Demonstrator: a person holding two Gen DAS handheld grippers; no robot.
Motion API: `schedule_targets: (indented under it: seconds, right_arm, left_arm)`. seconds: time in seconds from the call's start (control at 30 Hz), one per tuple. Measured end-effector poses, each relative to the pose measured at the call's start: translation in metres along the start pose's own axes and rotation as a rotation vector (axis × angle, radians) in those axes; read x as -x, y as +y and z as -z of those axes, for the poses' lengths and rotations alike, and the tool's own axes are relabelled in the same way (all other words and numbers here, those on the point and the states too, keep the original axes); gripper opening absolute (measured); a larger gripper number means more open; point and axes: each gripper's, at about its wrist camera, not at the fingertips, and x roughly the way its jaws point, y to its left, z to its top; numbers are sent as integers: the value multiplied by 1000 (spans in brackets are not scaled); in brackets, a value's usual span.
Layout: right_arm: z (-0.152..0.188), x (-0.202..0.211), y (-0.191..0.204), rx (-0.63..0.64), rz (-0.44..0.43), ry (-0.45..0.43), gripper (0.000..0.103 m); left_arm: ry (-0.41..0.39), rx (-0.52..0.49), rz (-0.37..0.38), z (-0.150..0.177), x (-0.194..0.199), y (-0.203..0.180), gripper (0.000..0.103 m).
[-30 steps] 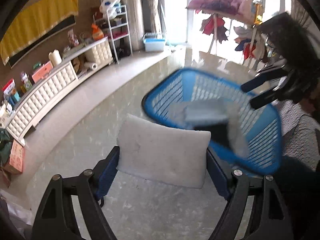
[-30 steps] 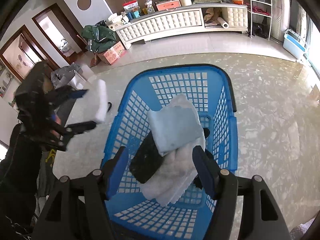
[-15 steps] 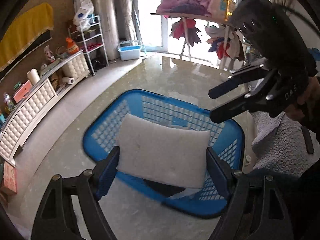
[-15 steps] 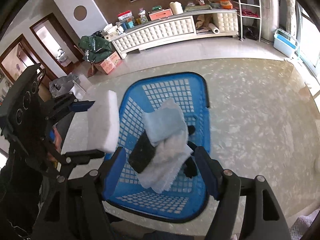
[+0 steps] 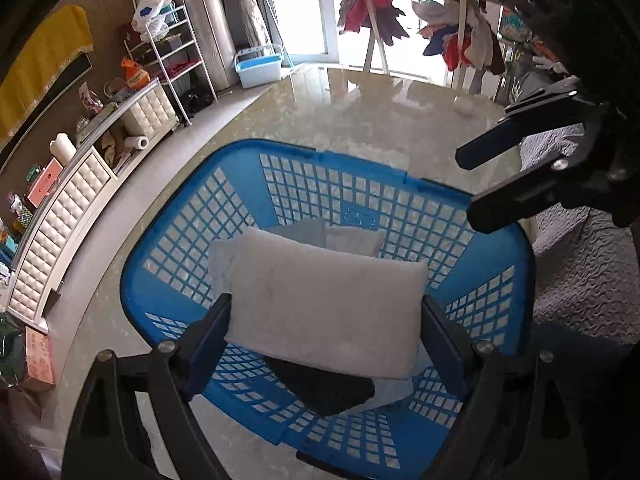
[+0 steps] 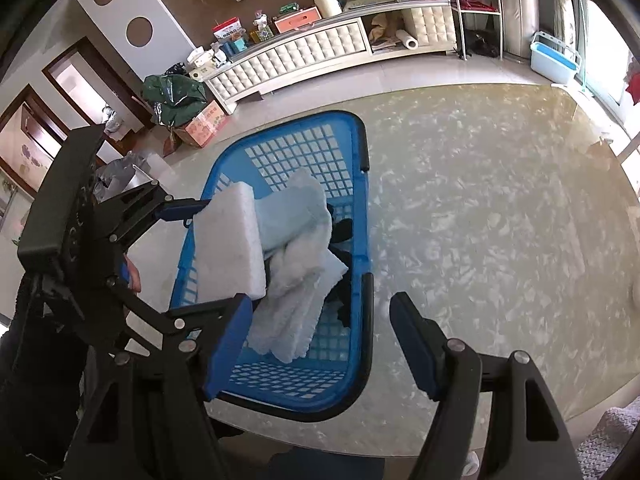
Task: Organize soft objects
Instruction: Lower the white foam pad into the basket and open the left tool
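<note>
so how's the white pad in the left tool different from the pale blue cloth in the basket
The white pad is a thick, flat slab; the pale blue cloth is thin and rumpled. The pad hangs above the blue basket between the left tool's opening fingers; the cloth lies on the pile inside. Both are soft and light-coloured.

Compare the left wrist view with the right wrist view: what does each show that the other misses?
Only the left wrist view shows the clothes rack by the window and the dark cloth under the white pad. Only the right wrist view shows the doorways, the green bag and the pad's thick edge. Both show the blue basket, the pad between the left gripper's opening fingers, and the empty right gripper.
</note>
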Motion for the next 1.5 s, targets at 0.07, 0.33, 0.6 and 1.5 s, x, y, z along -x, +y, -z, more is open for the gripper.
schedule_targets:
  seconds: [0.07, 0.33, 0.6, 1.5]
  right_arm:
    - [1, -1, 0, -4, -5, 5, 69]
    - [-4, -14, 10, 24, 8, 33, 69]
    - [-9, -27, 21, 68, 73, 68, 70]
    - [-13, -49, 45, 155, 88, 91, 71]
  left_arm:
    - [22, -5, 13, -1, -4, -3, 88]
    - [16, -10, 28, 5, 3, -8, 88]
    - [-17, 21, 45, 9, 18, -4, 88]
    - [-41, 69, 59, 13, 20, -4, 88]
